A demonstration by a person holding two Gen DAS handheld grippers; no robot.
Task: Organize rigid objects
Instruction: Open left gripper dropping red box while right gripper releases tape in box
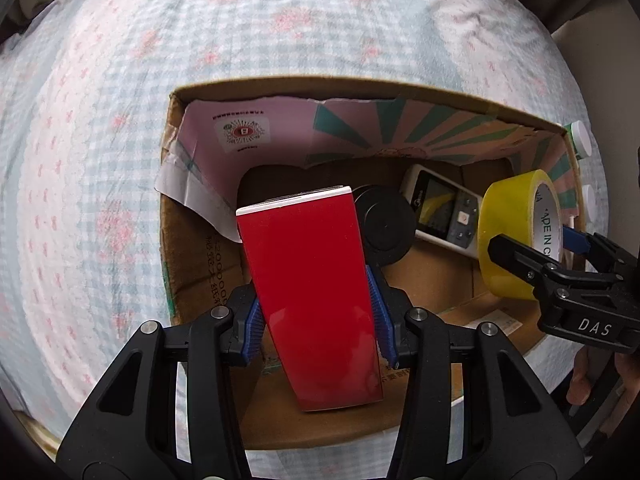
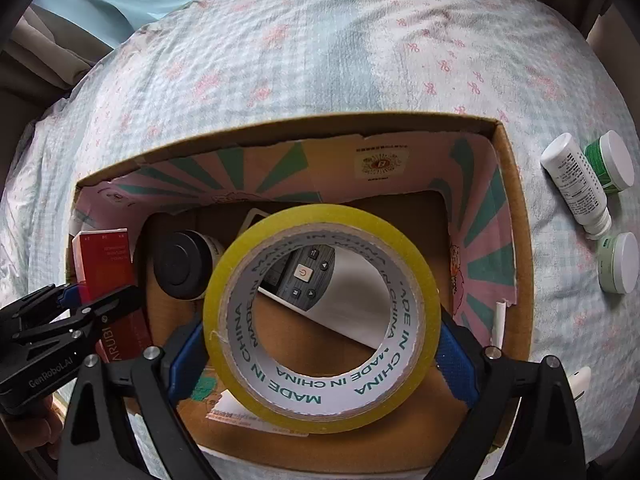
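My left gripper [image 1: 318, 314] is shut on a red box [image 1: 312, 292] and holds it over the left part of an open cardboard box [image 1: 360, 86]. My right gripper [image 2: 322, 354] is shut on a yellow tape roll [image 2: 322, 320], held over the same cardboard box [image 2: 516, 240]. The tape roll [image 1: 516, 236] and right gripper [image 1: 538, 246] show at the right of the left wrist view. The red box [image 2: 106, 272] and left gripper [image 2: 100, 300] show at the left of the right wrist view. Inside the box lie a black round lid [image 1: 384, 224] and a white handheld device [image 1: 444, 216].
The box sits on a checked bedspread [image 1: 100, 160]. To its right lie a white bottle [image 2: 576, 184] and two green jars with white lids [image 2: 612, 160] [image 2: 620, 262]. The box's inner walls are pink with green rays.
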